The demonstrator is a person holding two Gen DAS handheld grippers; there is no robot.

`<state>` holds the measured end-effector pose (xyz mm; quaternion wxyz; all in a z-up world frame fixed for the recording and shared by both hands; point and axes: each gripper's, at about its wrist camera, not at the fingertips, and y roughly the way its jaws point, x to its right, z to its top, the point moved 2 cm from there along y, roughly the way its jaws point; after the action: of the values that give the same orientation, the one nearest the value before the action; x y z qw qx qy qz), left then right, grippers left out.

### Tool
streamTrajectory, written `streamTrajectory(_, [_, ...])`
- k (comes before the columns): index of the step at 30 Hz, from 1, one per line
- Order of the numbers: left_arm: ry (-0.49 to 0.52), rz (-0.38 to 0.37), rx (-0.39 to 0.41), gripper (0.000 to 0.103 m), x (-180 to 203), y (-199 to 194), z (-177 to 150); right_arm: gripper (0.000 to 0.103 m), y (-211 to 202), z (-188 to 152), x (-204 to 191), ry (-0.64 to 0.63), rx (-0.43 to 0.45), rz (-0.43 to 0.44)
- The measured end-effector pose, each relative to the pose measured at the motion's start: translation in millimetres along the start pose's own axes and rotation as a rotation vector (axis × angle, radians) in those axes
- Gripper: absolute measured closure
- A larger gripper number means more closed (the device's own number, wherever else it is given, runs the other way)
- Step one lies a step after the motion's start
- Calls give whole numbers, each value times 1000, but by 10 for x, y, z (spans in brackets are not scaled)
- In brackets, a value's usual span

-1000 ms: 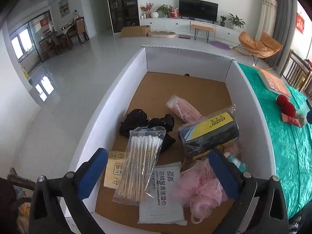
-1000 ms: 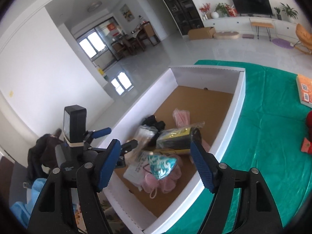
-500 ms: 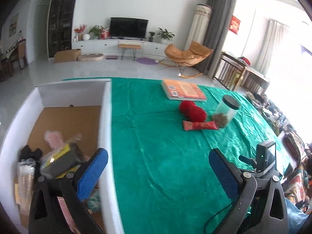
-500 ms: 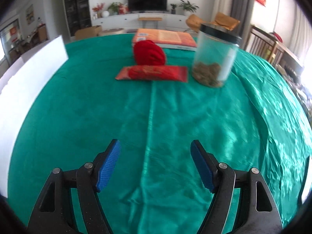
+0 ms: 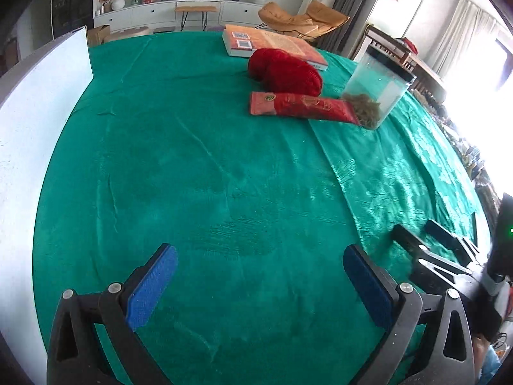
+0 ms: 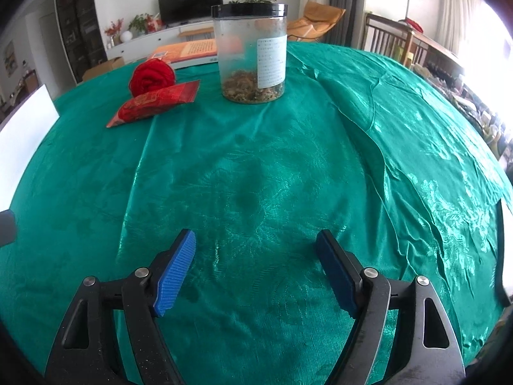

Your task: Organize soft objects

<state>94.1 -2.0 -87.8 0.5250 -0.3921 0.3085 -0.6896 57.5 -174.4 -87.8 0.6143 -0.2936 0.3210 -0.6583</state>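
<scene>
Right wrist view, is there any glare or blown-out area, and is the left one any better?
Right wrist view: window light blows out the right edge, and the green tablecloth shows shiny streaks; the jar stays sharp. Left wrist view: the same overexposure at upper right, plus blur on the right gripper at the edge.

packet (image 5: 301, 106) before yarn (image 5: 285, 70) (jar (image 5: 378, 86) right).

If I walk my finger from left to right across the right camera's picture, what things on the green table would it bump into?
White box wall → red packet → red yarn ball → orange book → clear jar with a black lid. After that, only green tablecloth. The right gripper sits open at the bottom.
</scene>
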Motion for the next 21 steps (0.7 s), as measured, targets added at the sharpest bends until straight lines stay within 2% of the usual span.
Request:
streamTrajectory(1, [8, 24, -1, 1, -24, 79, 12, 20, 3, 2, 2, -1, -2, 0])
streamTrajectory(2, [49, 60, 47, 1, 10, 74, 37, 20, -7, 3, -31, -2, -2, 0])
streamTrajectory(3, [81, 88, 62, 1, 27, 88, 62, 19, -5, 1, -34, -2, -2, 2])
streamTrajectory(8, [149, 144, 56, 0, 66, 222, 53, 18, -1, -4, -42, -2, -3, 3])
streamTrajectory(21, [159, 150, 67, 0, 59, 234, 72, 17, -1, -3, -55, -1, -3, 4])
